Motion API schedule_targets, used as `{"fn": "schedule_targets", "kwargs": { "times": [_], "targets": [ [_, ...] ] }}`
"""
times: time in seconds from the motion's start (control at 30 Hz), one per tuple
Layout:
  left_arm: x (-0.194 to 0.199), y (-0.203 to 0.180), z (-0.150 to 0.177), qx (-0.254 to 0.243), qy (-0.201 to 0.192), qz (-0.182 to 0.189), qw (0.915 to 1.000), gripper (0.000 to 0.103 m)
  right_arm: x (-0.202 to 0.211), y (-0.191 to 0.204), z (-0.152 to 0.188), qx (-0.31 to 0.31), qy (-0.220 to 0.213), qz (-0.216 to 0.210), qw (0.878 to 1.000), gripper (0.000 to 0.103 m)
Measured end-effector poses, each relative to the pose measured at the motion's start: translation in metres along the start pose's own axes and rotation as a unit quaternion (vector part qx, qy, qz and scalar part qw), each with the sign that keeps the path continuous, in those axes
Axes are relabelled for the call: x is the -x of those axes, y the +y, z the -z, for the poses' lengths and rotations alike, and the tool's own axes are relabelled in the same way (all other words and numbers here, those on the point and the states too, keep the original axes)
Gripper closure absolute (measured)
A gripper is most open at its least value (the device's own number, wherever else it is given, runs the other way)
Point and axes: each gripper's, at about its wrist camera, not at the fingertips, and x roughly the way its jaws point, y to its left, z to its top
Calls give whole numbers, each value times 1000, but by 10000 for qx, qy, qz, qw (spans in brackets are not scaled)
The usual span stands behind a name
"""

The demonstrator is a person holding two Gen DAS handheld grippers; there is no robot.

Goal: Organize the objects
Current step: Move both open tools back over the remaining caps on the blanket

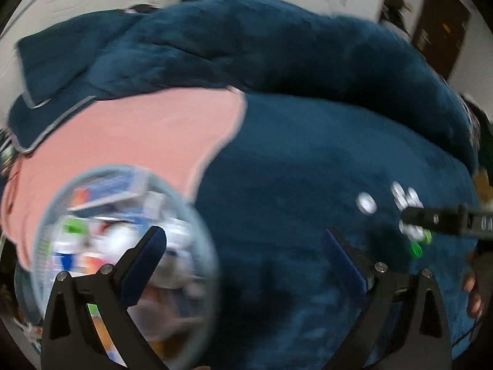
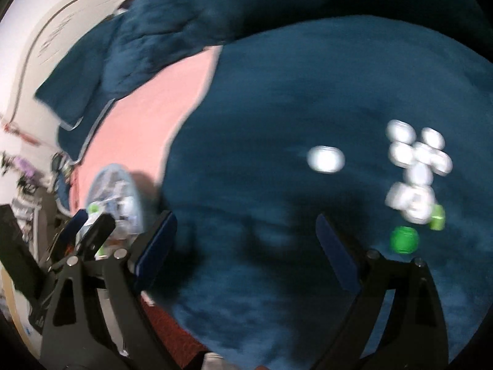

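Several small white caps point(image 2: 416, 160) lie in a cluster on a dark blue blanket point(image 2: 277, 154), with one white cap point(image 2: 326, 159) apart to the left and two green caps point(image 2: 404, 240) below. They also show in the left wrist view point(image 1: 406, 209). A clear round container point(image 1: 123, 252) full of mixed small items lies on a pink sheet point(image 1: 138, 132); it also shows in the right wrist view point(image 2: 115, 194). My left gripper point(image 1: 243, 246) is open and empty, its left finger over the container. My right gripper point(image 2: 246, 234) is open and empty, left of the caps.
A bunched dark blue blanket point(image 1: 246, 46) rises at the back. A white wall point(image 2: 46, 30) is at the left, with clutter point(image 2: 24, 185) below it. A dark door point(image 1: 440, 30) is at the far right.
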Motion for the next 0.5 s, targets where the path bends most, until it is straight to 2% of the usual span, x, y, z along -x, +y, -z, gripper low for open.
{"fn": "schedule_targets", "kwargs": {
  "times": [0.1,0.2,0.3,0.43,0.5],
  "targets": [
    [-27,-37,19,-317,405,232,9984,2,5,-38,6,-336,49,287,9990,10],
    [-49,-67,49,-790,701,205,9942,2,3,-65,27,-662,290,672,9951,10],
    [-67,-80,78,-906,926,266,9912,2,-2,-81,57,-829,430,1049,9901,10],
    [-84,-82,107,-848,991,274,9911,2,-8,-103,95,-1021,95,1356,9854,10],
    [-83,-82,121,-891,711,250,9932,1,-12,-111,112,-1008,-132,1538,9829,10]
  ]
}}
